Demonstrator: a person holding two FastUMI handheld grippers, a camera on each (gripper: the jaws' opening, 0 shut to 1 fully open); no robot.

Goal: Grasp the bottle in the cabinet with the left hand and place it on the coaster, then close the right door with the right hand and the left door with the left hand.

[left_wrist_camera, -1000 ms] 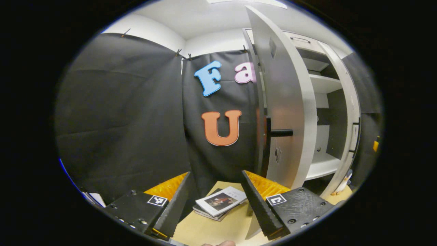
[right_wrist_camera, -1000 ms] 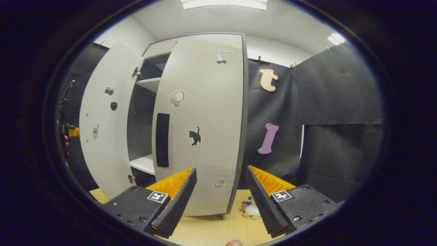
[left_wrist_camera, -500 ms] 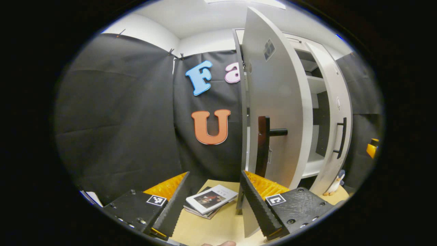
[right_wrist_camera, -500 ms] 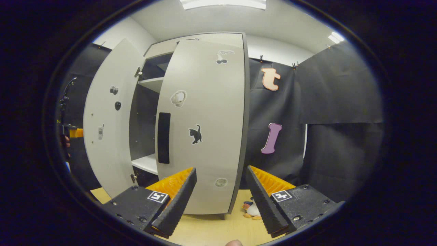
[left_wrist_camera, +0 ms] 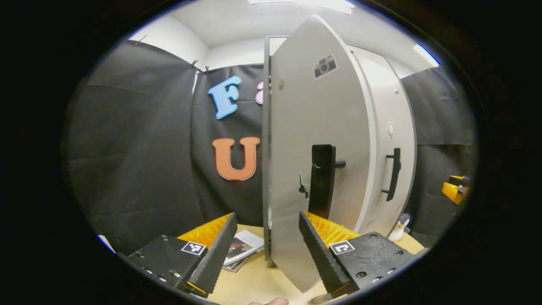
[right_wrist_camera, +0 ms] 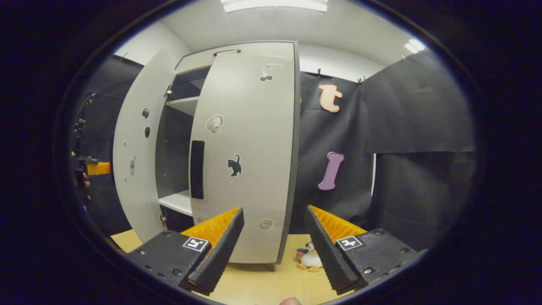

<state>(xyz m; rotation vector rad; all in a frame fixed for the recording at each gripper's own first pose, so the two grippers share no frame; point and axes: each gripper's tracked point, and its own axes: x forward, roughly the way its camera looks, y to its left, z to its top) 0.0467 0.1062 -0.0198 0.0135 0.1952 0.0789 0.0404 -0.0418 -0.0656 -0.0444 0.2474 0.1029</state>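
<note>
Both tongs (left_wrist_camera: pixel 266 250) (right_wrist_camera: pixel 273 250) gape empty before the cabinet's ajar left door (left_wrist_camera: pixel 317 140).

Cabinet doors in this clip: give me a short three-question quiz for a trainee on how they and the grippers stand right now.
1. True or false: in the right gripper view, the right door is fully shut against the cabinet.
2. In the left gripper view, what lies on the table to the left of the left door? A) a stack of booklets B) a cup C) a plate
3. Fill in: the fingers of the right gripper are ____ and hold nothing.

Key
1. False: a gap shows shelves between the two doors.
2. A: the booklets lie there.
3. Open; the left gripper is open too.
</note>
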